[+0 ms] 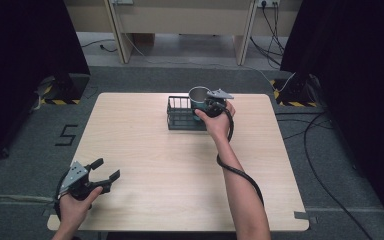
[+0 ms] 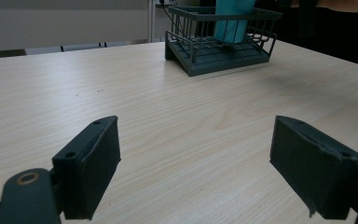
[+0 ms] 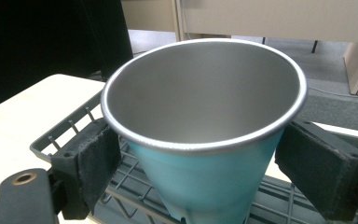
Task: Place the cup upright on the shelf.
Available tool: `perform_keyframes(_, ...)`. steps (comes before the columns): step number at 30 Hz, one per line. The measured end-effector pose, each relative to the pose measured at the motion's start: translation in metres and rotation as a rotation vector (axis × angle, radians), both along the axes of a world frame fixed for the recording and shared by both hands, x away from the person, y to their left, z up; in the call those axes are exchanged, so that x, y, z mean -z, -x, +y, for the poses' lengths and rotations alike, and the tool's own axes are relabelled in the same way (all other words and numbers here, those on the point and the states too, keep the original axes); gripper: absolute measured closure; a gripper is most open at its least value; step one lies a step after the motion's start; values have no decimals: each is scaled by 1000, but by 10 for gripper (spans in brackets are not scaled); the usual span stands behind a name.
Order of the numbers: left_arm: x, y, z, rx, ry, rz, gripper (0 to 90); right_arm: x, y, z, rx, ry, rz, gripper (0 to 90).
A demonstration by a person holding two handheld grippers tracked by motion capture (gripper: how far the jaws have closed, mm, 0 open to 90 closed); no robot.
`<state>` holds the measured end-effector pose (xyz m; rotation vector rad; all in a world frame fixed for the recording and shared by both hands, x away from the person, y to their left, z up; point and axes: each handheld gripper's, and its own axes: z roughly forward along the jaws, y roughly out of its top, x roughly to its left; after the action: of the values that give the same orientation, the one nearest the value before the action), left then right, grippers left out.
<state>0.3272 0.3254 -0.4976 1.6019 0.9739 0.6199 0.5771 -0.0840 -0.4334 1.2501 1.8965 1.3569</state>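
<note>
A teal cup (image 1: 198, 96) with a bare metal inside stands in a dark grey wire basket (image 1: 181, 118) at the back middle of the table. My right gripper (image 1: 206, 106) is at the cup, open, with one jaw on each side of the teal wall (image 3: 205, 177). A thin gap shows beside the left pad (image 3: 95, 163), and the right pad (image 3: 314, 163) lies close against the cup. The basket floor (image 3: 130, 186) shows beneath. My left gripper (image 1: 105, 170) rests open near the table's front left corner and holds nothing. From there the basket (image 2: 219, 39) and the cup (image 2: 233, 21) stand far ahead.
The light wooden table (image 1: 145, 165) lies bare between the two grippers. The right gripper's cable (image 1: 240, 172) runs along the forearm. Desk legs and floor cables stand beyond the table's far edge, with dark curtains at both sides.
</note>
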Motion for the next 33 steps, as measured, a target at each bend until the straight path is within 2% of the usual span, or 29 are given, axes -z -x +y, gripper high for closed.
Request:
perform_keyframes(15, 0, 0, 0, -2, 0, 1, 154, -4, 26, -15, -29, -11, -9, 154)
perform_keyframes(33, 1, 0, 0, -7, -1, 4, 153, -5, 66, -45, -36, -30, -8, 187)
